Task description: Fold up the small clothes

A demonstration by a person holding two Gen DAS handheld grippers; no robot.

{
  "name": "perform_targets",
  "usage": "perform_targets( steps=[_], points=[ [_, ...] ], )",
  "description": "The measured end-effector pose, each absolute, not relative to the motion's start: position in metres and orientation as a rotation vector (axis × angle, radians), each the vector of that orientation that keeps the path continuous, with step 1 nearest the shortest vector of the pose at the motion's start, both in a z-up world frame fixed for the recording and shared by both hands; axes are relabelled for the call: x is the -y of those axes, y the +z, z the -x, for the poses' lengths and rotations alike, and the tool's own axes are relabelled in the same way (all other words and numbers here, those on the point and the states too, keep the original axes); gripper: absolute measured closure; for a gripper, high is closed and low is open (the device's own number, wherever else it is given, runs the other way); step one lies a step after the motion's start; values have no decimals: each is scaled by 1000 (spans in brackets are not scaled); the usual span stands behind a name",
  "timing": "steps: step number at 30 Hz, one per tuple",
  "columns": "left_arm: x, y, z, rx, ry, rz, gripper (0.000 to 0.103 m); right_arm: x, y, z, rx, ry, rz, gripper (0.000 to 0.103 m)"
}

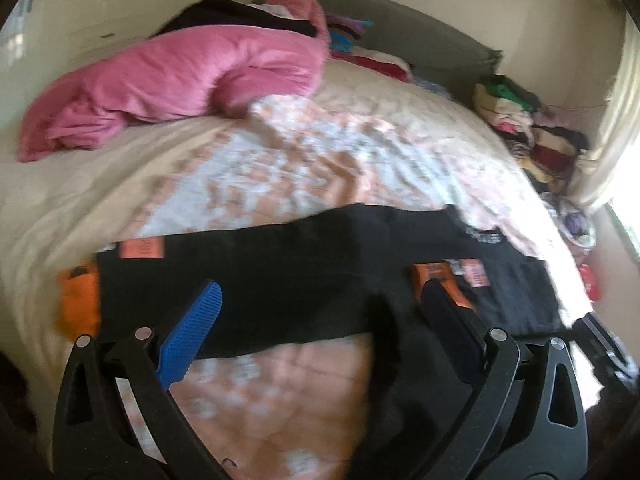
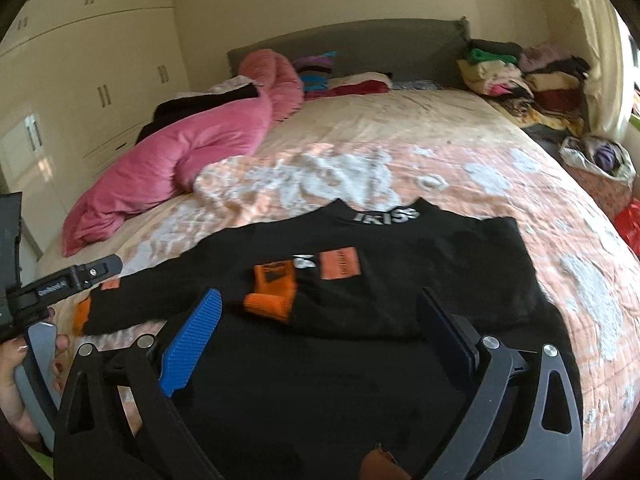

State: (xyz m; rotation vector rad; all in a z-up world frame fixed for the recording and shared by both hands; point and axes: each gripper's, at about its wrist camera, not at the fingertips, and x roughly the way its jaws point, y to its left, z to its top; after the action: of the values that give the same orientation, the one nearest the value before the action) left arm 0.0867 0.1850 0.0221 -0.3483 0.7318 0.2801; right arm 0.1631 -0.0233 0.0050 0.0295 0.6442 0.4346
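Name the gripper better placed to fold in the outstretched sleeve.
Left: the left gripper hangs open over that sleeve, orange cuff beside it; right gripper faces the chest of the sweater.

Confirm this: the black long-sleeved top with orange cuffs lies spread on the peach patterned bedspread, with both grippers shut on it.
Not quite. The black top does lie on the bedspread, but both wrist views show the left gripper and right gripper wide open, gripping nothing.
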Motion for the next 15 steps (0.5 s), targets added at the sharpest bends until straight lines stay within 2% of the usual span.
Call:
perform_targets(
  steps=[15],
  points=[
    [-241,5,-33,-759,396,444,9,-58,9,-142,-660,591,88,6]
  ],
)
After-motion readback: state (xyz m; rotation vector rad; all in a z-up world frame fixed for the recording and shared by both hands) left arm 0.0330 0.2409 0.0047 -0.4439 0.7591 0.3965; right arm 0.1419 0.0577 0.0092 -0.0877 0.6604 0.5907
